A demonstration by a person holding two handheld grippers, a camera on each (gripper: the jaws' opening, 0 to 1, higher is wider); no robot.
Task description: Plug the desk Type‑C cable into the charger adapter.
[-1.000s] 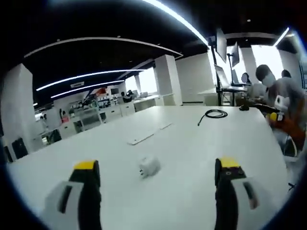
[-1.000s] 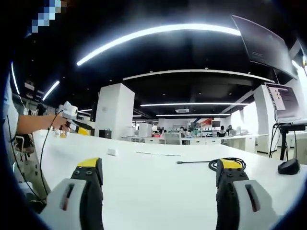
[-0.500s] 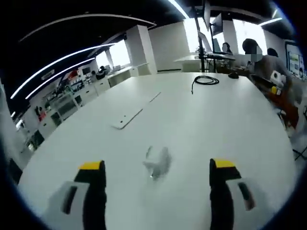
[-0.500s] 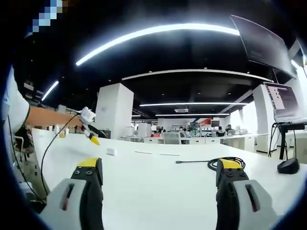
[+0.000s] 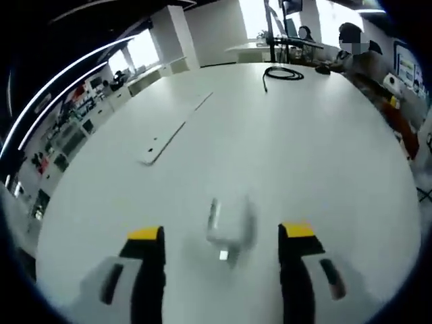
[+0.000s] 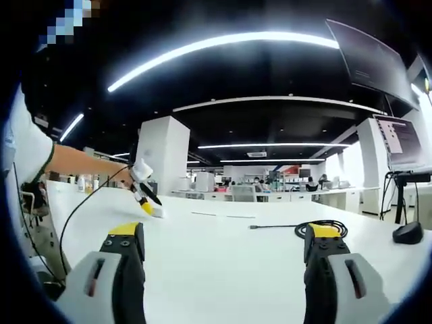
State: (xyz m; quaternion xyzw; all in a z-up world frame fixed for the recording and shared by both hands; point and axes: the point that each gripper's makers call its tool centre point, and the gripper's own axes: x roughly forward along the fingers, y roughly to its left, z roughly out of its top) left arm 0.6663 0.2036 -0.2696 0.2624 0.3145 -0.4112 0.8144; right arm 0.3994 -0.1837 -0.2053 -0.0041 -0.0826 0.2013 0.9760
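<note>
On the white desk (image 5: 324, 148), the charger adapter (image 5: 229, 226) lies between spread left tongs (image 5: 221, 236); right tongs (image 6: 223, 236) also spread.

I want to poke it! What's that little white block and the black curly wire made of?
The small white charger adapter looks like smooth hard plastic: boxy, evenly white, though blurred. The coiled black cable seems rubbery-coated: thin, matte and loosely looped on the white table.

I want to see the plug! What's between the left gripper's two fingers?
The white charger adapter, blurred, lies on the white table between them, in the left gripper view.

Bright ceiling strips (image 6: 223, 47) (fisheye-bent), left view motion-blurred.
</note>
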